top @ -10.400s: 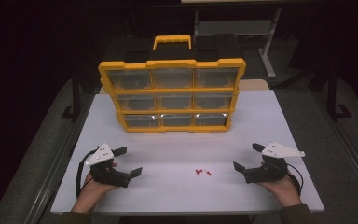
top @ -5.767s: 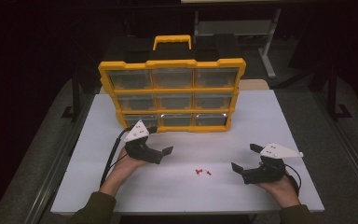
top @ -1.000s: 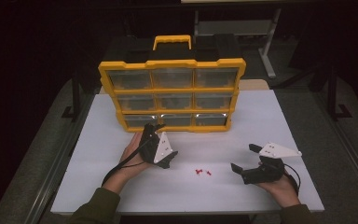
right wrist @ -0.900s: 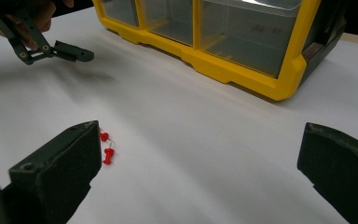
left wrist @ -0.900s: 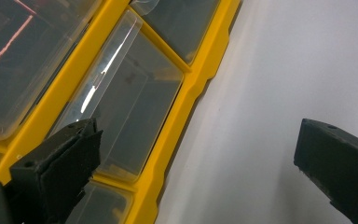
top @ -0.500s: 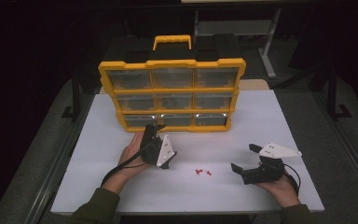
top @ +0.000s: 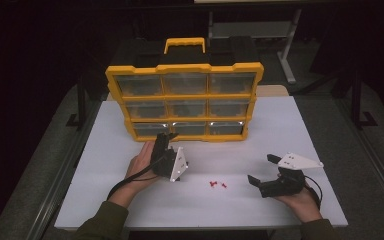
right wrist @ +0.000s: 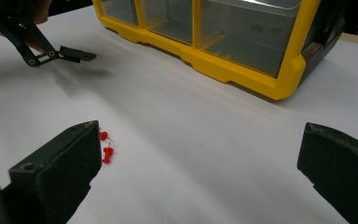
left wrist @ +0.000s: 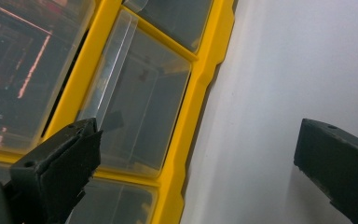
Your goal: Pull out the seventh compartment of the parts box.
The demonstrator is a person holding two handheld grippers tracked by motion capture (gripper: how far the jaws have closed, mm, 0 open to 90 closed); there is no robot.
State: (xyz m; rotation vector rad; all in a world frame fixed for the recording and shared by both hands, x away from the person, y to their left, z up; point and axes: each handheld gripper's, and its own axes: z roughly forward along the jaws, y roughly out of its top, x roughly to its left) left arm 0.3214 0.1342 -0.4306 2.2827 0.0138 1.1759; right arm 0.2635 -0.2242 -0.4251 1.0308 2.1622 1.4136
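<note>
A yellow organiser [top: 185,95] with clear drawers stands upright at the back of the white table [top: 105,165]. My left gripper [top: 166,140] is rolled on its side, tips right at the bottom row. In the left gripper view it [left wrist: 198,133] is open: one jaw lies over a clear bottom drawer [left wrist: 135,112], the other over bare table, with the yellow frame between. Small red pushpins [top: 217,184] lie on the table's middle front. My right gripper [top: 261,169] rests open at the front right. In the right gripper view it [right wrist: 200,135] holds nothing, with the pushpins [right wrist: 105,145] just beside one jaw.
The organiser's black and yellow carry handle [top: 185,45] sticks up behind it. The right gripper view shows the organiser's lower corner [right wrist: 279,88] ahead and the left gripper [right wrist: 60,53] at the top left. Dark floor and table legs surround the table.
The left gripper came from the front left of the table to the organiser's bottom row, rolled onto its side, and edged closer in the last second. The right gripper and pushpins stayed put.
</note>
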